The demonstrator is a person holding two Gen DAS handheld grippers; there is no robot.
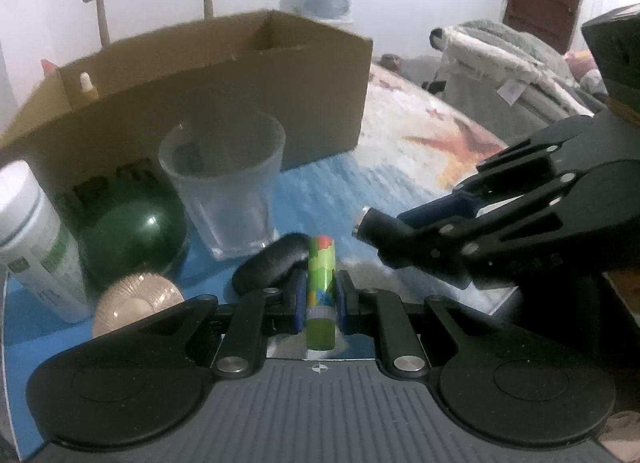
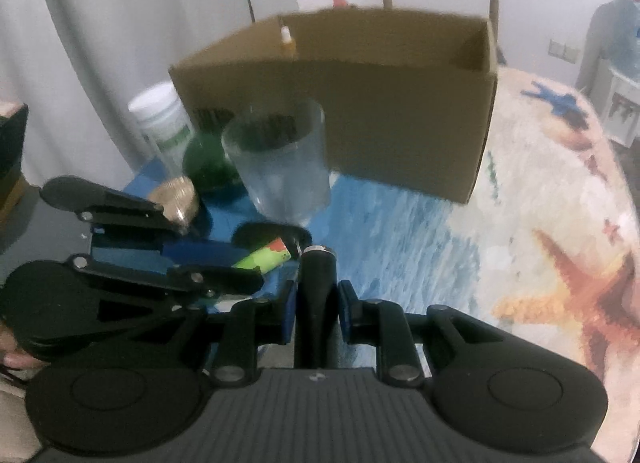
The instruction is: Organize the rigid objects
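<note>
My left gripper clamps a green tube, my right gripper a black cylinder; glass and ball front the blurred box.

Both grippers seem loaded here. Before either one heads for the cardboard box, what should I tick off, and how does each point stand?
1. Left gripper shut on the green tube: ok.
2. Right gripper shut on the black cylinder: ok.
3. Cardboard box open on top: ok.
4. Space between the grippers: not ok, close together.
5. Frosted cup stands between grippers and box: not ok, go over or around it.
6. Free room inside the box: cannot tell.
</note>
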